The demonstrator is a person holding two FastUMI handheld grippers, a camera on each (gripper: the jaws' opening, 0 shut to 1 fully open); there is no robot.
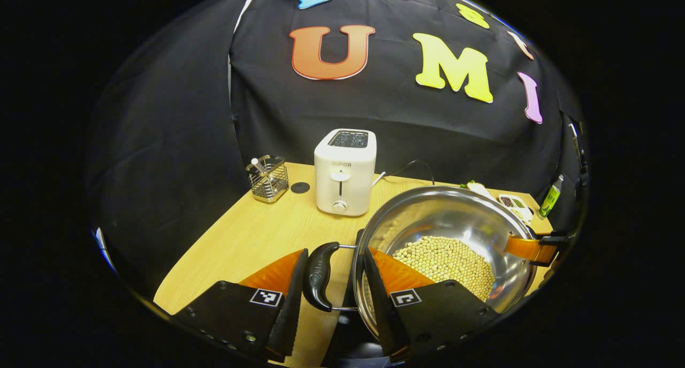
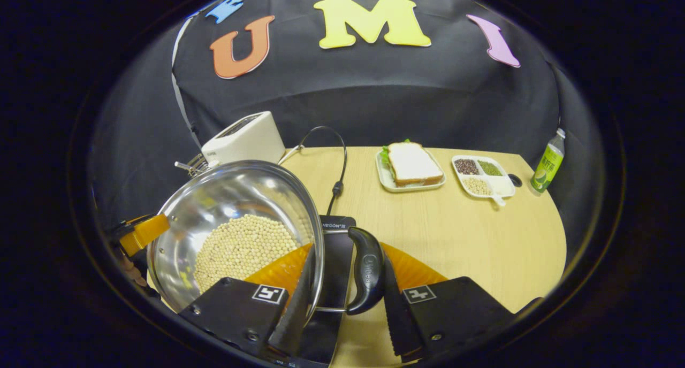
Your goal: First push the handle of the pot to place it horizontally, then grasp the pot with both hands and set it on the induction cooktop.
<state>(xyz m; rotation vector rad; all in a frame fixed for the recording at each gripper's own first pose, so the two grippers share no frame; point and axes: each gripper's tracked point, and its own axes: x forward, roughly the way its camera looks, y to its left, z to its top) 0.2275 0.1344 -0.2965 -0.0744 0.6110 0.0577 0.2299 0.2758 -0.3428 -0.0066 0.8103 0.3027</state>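
Note:
A steel pot (image 1: 449,213) holding soybeans (image 1: 447,258) is gripped at both sides. My left gripper (image 1: 336,253) is shut across its black side handle (image 1: 320,276) and the rim, one finger outside the handle and the other inside the pot wall. My right gripper (image 2: 348,253) clamps the opposite handle (image 2: 368,274) and the rim of the pot (image 2: 230,197) the same way. Each gripper shows in the other's view at the far rim, the right gripper (image 1: 535,247) and the left gripper (image 2: 142,234). The black induction cooktop (image 2: 337,234) lies right under the pot; whether the pot touches it I cannot tell.
A white toaster (image 1: 345,170) and a wire utensil caddy (image 1: 268,179) stand at the back of the wooden table (image 2: 471,239). A sandwich plate (image 2: 411,167), a divided dish of grains (image 2: 481,178) and a green bottle (image 2: 547,162) sit at the far right. A black cable (image 2: 337,159) runs to the cooktop.

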